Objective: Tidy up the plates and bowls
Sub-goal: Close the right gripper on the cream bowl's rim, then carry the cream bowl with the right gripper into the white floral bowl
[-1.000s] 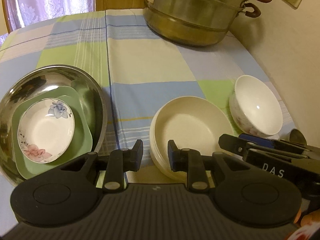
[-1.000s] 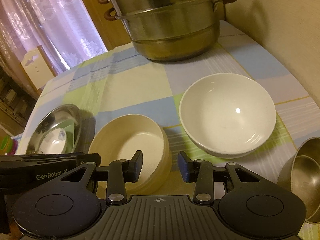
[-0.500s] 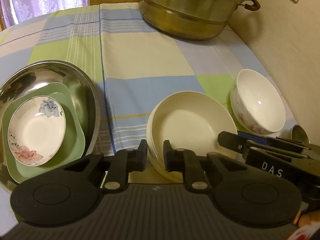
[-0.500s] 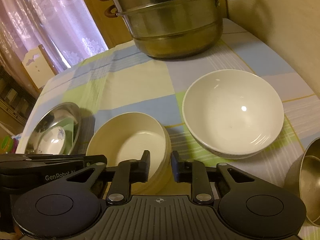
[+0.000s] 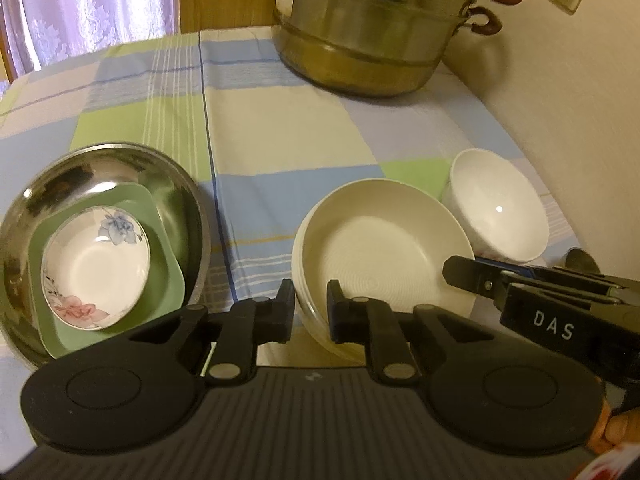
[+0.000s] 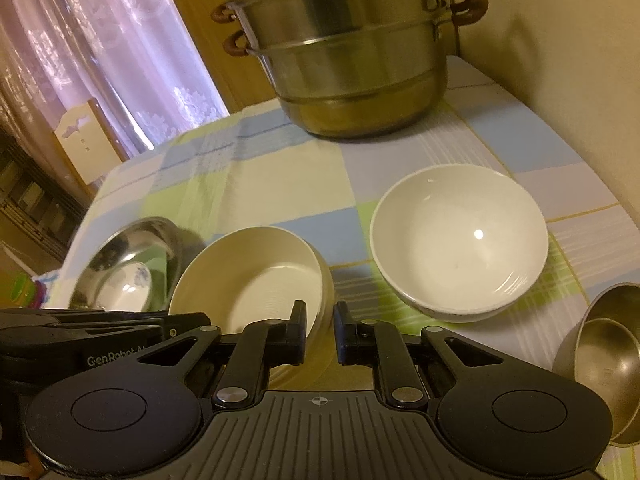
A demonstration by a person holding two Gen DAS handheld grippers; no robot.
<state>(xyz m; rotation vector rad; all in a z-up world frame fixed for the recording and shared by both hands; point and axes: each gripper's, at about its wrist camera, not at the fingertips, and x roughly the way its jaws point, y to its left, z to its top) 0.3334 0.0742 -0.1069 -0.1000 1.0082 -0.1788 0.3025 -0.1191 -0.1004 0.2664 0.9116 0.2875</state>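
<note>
A cream deep plate [image 5: 380, 256] sits tilted above the checked tablecloth, held at both sides. My left gripper [image 5: 311, 305] is shut on its left rim. My right gripper [image 6: 320, 326] is shut on its right rim; the plate [image 6: 252, 280] shows there too. A white bowl [image 5: 498, 206] stands to the right of it, also in the right wrist view [image 6: 460, 236]. A steel basin [image 5: 100, 172] on the left holds a green square plate [image 5: 168, 276] and a small flowered dish [image 5: 96, 268].
A large steel steamer pot [image 5: 372, 28] stands at the back by the wall. Small steel bowls [image 6: 604, 344] sit at the right edge. A wall runs along the right side. A chair [image 6: 88, 140] stands beyond the table.
Both grippers have closed from open onto the cream plate's rim, and the plate has tilted up from the cloth.
</note>
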